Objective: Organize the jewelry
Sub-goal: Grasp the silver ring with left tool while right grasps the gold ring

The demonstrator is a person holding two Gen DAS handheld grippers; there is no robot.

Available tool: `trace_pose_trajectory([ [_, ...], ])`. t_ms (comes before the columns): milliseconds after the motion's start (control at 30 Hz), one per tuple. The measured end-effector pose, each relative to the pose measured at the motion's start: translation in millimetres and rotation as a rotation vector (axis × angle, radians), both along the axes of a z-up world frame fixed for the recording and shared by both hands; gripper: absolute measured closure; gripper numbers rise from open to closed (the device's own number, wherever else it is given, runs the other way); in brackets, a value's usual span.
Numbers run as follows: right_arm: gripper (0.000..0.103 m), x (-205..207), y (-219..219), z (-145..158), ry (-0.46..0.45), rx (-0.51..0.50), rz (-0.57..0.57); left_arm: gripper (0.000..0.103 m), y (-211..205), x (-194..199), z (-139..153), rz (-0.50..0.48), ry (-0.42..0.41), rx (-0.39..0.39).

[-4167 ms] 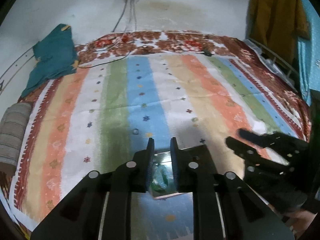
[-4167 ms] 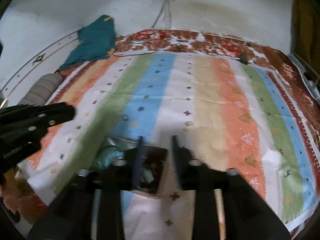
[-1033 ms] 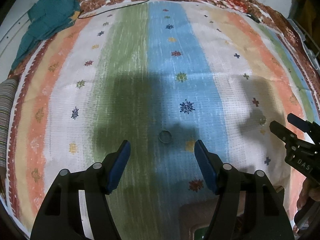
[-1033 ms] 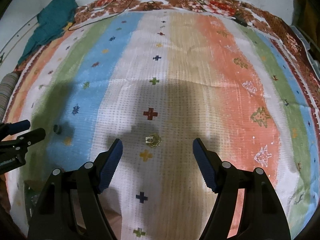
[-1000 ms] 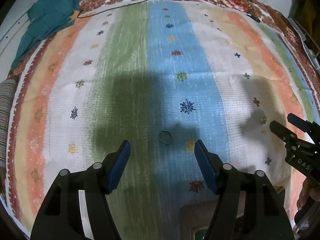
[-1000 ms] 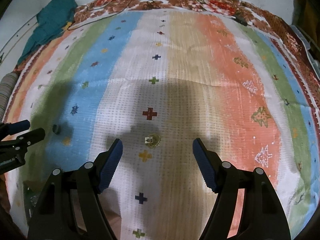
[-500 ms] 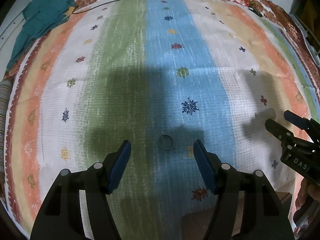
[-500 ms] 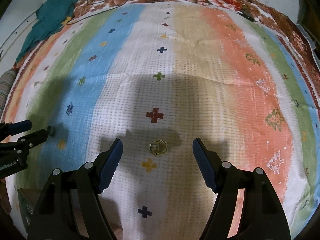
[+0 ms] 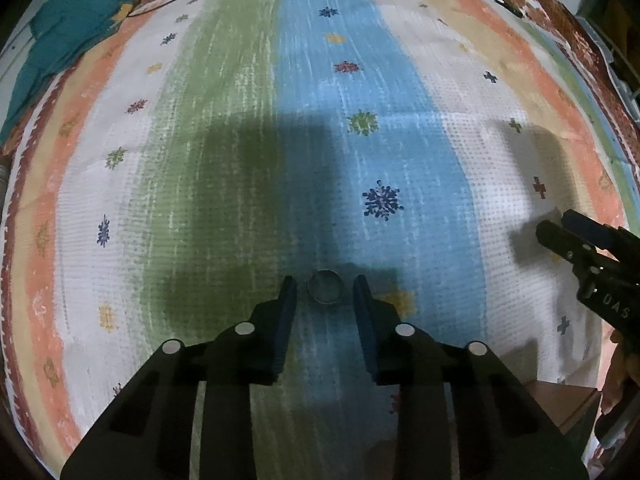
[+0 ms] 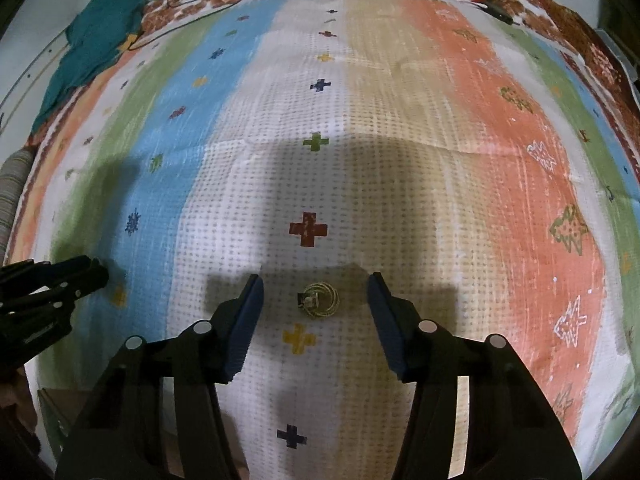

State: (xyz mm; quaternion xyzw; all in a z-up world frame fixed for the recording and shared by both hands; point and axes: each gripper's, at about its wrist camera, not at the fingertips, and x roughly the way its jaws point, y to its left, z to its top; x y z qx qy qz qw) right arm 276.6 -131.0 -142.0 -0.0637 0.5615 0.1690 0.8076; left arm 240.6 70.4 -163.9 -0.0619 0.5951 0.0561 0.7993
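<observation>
Left gripper [image 9: 325, 286] closing around plain grey metal ring [image 9: 325, 287], right gripper [image 10: 315, 290] closing around ornate gold ring [image 10: 319, 299], pads not yet touching.

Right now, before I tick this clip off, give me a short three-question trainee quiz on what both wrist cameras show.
1. True or false: the left claw already pinches the plain ring.
2. Which stripe of the bedspread does the gold stone ring lie on? A orange, B white, C green.
3. Fill in: both claws are ____ around their rings.

Key: 1 false, gaps show either side. 2 B. 3 closing.
</observation>
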Motion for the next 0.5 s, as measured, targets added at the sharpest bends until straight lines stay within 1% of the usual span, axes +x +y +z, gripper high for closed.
trace_pose_trajectory([
  [33,0.057,0.0,0.0,-0.2,-0.002,-0.003,-0.001,0.077,0.3,0.1,0.2,-0.003,-0.004,0.001],
  [100,0.06,0.0,-0.8,-0.3,-0.004,-0.005,-0.001,0.077,0.5,2.0,0.0,-0.008,-0.008,0.0],
  [133,0.064,0.2,-1.5,-0.2,-0.005,-0.004,-0.002,0.077,0.6,2.8,-0.5,-0.009,-0.008,0.001],
  [167,0.066,0.6,-2.4,-0.2,-0.005,-0.003,-0.004,0.078,-0.8,3.7,-1.3,-0.012,-0.008,0.003],
  [233,0.077,1.4,-4.5,0.0,-0.009,-0.001,-0.008,0.083,-3.2,4.0,-3.3,-0.021,-0.008,0.016],
  [300,0.079,2.4,-6.6,-0.4,-0.005,0.005,-0.013,0.085,-6.0,3.7,-4.2,-0.034,-0.01,0.035],
  [400,0.084,2.9,-7.3,-0.6,-0.006,0.007,-0.008,0.085,-7.1,4.7,-2.7,-0.039,-0.01,0.041],
  [500,0.085,2.3,-7.4,0.3,-0.006,0.008,-0.005,0.085,-7.3,3.7,-0.9,-0.036,-0.012,0.039],
])
